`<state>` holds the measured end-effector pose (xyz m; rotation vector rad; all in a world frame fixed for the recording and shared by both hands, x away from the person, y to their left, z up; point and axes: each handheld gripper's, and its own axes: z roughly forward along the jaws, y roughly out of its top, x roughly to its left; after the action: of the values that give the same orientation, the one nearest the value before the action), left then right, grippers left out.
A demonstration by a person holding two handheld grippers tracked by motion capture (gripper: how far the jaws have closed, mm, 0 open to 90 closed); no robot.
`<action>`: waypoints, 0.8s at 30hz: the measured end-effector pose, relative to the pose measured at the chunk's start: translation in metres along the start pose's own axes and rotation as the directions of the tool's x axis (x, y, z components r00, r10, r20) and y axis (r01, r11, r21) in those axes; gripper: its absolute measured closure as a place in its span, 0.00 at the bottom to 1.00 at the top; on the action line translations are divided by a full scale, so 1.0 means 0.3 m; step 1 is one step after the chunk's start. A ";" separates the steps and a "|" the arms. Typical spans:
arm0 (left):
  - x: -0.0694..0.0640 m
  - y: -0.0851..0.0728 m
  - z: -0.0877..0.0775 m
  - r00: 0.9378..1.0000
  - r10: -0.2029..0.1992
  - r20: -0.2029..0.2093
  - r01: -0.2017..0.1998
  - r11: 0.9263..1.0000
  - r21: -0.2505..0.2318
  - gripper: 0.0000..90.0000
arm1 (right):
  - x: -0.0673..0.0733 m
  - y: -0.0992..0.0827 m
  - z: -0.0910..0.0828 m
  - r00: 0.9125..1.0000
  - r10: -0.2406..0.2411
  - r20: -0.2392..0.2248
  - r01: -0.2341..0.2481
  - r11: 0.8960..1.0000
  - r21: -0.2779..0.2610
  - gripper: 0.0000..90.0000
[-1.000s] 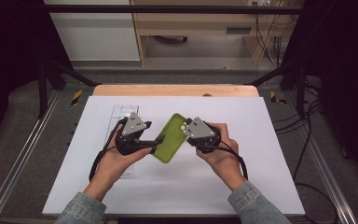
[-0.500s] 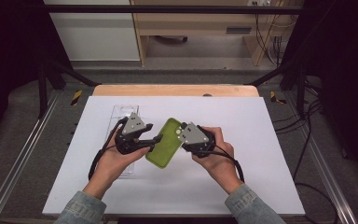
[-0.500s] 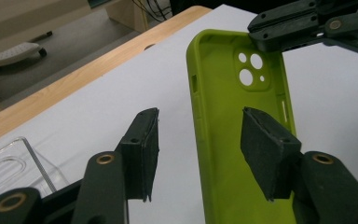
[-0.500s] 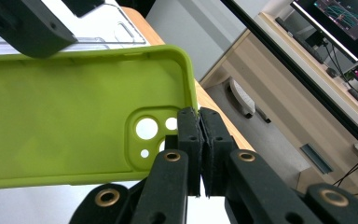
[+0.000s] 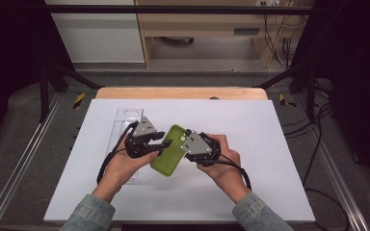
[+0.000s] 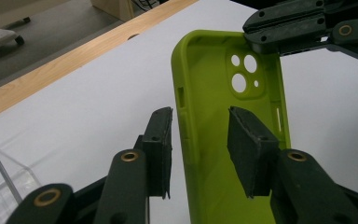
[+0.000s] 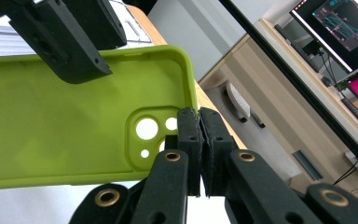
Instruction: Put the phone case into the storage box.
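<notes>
A lime-green phone case (image 5: 166, 153) is held up over the white board (image 5: 270, 144), between both hands. My right gripper (image 5: 185, 144) is shut on the case's rim beside the camera cut-out (image 7: 147, 128), with its pads (image 7: 189, 135) pinching the thin wall. My left gripper (image 5: 161, 143) straddles the case's long side wall (image 6: 181, 121), one pad (image 6: 161, 144) outside and the other pad (image 6: 249, 149) inside the shell. Its jaws have just been closing, and a small gap still shows on each side of the wall. The right gripper's jaws (image 6: 298, 28) grip the case's top corner in the left gripper view.
A clear plastic tray (image 5: 125, 120) lies on the board behind the left hand, and its corner (image 6: 0, 186) is close to the left jaw. The wooden table edge (image 5: 183, 93) runs along the far side. Monitors (image 7: 340, 28) stand off the table.
The right gripper has brought the case down and toward the left gripper. The left jaws have narrowed around the case's side wall.
</notes>
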<state>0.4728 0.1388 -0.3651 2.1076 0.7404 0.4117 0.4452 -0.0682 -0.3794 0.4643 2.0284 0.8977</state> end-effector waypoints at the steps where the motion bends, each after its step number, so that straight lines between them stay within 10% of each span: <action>1: 0.000 0.002 0.001 1.000 0.002 0.001 -0.002 1.000 0.005 0.68 | 0.001 0.001 -0.002 1.000 -0.005 0.002 0.005 1.000 -0.002 0.98; 24: 0.018 0.029 0.000 0.999 -0.030 0.029 0.030 1.000 -0.007 0.75 | -0.003 0.028 -0.027 0.998 -0.047 0.039 0.048 0.998 -0.030 0.98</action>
<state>0.4800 0.1382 -0.3580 2.0892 0.7515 0.3665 0.4390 -0.0664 -0.3695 0.4110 1.9801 0.8836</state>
